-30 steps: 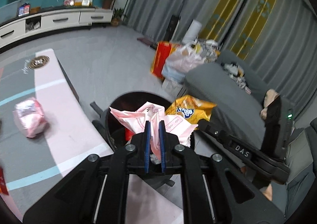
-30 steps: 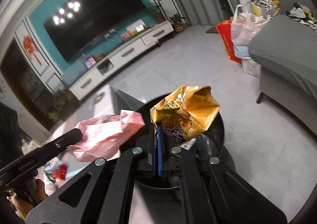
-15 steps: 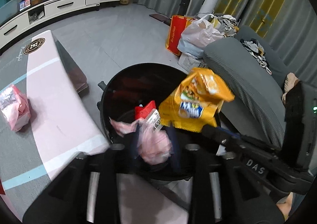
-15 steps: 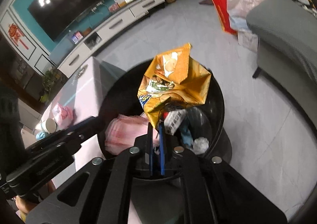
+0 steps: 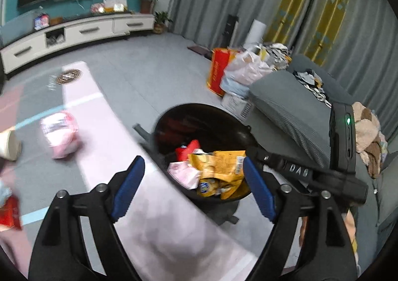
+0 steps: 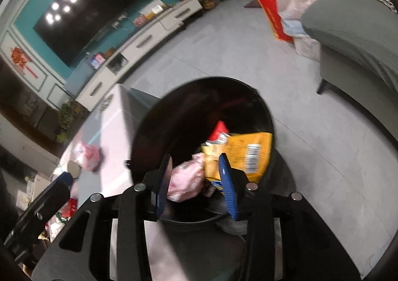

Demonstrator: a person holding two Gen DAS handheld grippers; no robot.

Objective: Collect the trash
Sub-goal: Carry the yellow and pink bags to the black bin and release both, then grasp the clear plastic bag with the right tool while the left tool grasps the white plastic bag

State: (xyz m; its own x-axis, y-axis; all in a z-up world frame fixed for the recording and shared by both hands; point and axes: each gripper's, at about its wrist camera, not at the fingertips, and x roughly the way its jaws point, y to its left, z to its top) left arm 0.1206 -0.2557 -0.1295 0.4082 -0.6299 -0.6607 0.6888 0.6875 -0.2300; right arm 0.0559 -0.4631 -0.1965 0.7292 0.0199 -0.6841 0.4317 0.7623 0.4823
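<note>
A black round trash bin [image 5: 174, 117] [image 6: 248, 87] stands on the floor beside the low table. Inside it lie a yellow chip bag [image 5: 219, 169] [image 6: 243, 151], a crumpled pink wrapper [image 5: 182, 172] [image 6: 185, 179] and a red packet [image 5: 187, 149] [image 6: 219, 129]. My left gripper [image 5: 192, 181] hangs above the bin's near edge, its jaws opening wide and holding nothing. My right gripper [image 6: 195, 176] is over the bin too, jaws opening, with nothing pressed between the blue pads. A pink packet [image 5: 61, 133] [image 6: 87, 154] still lies on the table.
The pink and grey table [image 5: 104, 131] runs along the left with a paper cup [image 5: 8, 141] and a red wrapper [image 5: 8, 211] at its edge. A grey sofa [image 5: 286, 107] lies right of the bin, shopping bags [image 5: 238, 74] behind it. The right device's black body [image 5: 323, 174] crosses the left view.
Both grippers were shut on trash over the bin: left on the pink wrapper, right on the yellow chip bag. Both have opened and the two pieces now lie in the bin.
</note>
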